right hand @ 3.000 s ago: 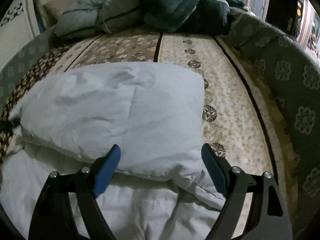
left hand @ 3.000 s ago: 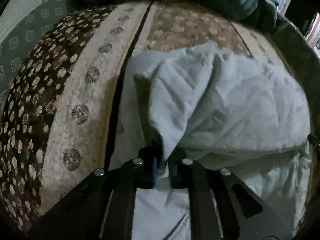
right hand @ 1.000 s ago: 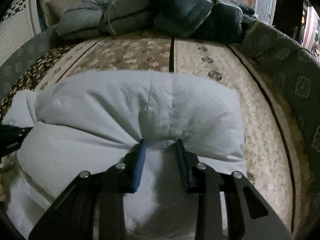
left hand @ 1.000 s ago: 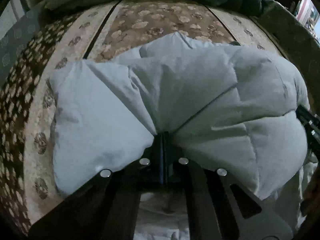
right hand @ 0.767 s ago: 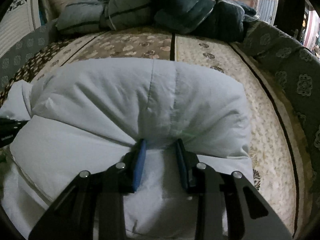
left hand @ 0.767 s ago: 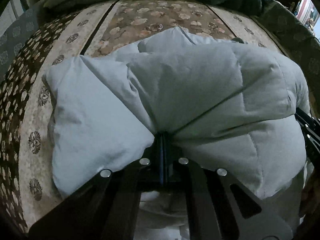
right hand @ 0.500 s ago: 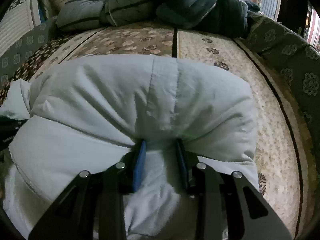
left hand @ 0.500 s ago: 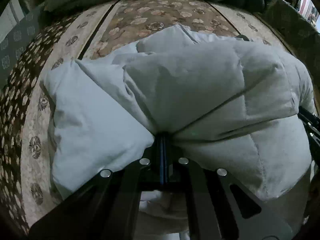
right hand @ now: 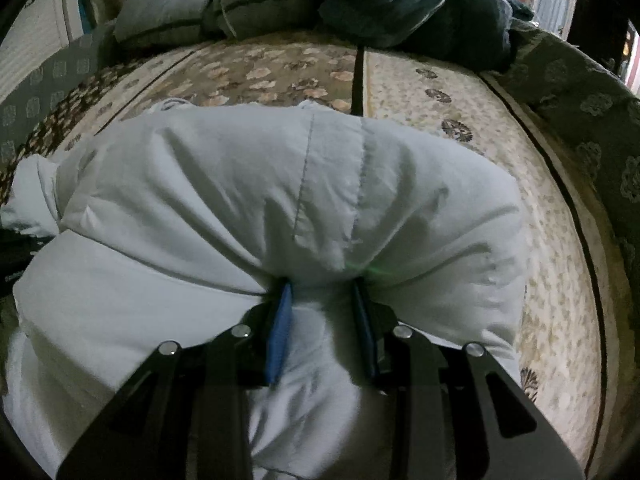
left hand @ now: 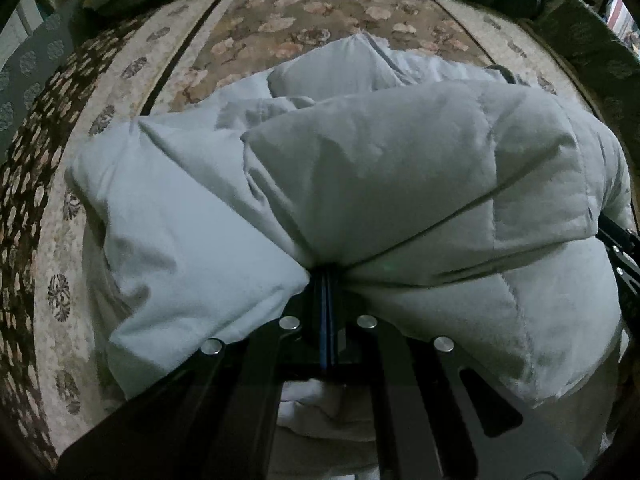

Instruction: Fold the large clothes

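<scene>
A pale grey-white padded jacket [left hand: 400, 184] lies bunched on a flower-patterned bed cover [left hand: 320, 12]. My left gripper [left hand: 326, 276] is shut on a fold of the jacket, its blue pads pressed together. My right gripper [right hand: 322, 292] is shut on a thick fold of the same jacket [right hand: 280, 184], its blue pads [right hand: 280, 332] held apart by the padding. The folded-over layer bulges above both grippers. The right gripper's black frame [left hand: 620, 248] shows at the right edge of the left wrist view.
A heap of dark blue and grey bedding [right hand: 320, 0] lies at the far end of the bed. A dark patterned border of the cover [right hand: 580, 92] runs along the right side. Patterned cover [right hand: 540, 220] lies bare to the right of the jacket.
Three seconds ago my right gripper was open; it has shut on the jacket. Over the last second both grippers have carried the folded layer forward, and it bulges higher.
</scene>
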Demonstrator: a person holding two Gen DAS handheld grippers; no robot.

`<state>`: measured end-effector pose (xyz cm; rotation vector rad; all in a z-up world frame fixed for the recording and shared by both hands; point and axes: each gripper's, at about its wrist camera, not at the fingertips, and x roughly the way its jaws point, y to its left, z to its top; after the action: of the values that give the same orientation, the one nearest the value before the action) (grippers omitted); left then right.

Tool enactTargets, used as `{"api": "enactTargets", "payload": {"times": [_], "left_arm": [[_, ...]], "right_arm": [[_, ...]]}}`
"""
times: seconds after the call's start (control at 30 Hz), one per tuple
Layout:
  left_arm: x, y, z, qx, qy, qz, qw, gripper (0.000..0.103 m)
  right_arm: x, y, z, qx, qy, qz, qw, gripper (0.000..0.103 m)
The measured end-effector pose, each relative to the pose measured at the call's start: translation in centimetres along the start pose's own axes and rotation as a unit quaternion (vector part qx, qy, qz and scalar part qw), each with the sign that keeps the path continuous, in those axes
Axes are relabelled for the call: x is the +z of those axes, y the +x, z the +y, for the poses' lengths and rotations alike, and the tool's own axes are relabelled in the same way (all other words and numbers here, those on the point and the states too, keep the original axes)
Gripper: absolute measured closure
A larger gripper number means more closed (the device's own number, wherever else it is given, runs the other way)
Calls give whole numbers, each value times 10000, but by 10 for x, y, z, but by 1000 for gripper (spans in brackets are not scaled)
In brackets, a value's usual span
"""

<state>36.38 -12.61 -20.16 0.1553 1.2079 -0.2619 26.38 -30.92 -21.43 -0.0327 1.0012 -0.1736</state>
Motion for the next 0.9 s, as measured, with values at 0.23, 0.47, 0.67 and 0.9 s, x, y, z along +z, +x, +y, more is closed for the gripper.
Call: {"api": "enactTargets", "payload": {"times": [0.23, 0.47, 0.67, 0.9], "left_arm": [[-3, -41, -3, 30, -93, -79, 9999, 101], [26, -68, -31, -340, -183, -308, 9988, 100], [31, -24, -59, -63, 146, 243, 9996, 103], [42, 6, -58, -214, 151, 618, 9977, 103]], "right_arm": [[9, -24, -9, 304, -1, 190, 9994, 71], [40, -64, -31, 540, 540, -430, 9962, 71], [49, -4, -27, 402, 517, 303, 9974, 71], [50, 28, -17, 160, 276, 631, 9975, 72]]}}
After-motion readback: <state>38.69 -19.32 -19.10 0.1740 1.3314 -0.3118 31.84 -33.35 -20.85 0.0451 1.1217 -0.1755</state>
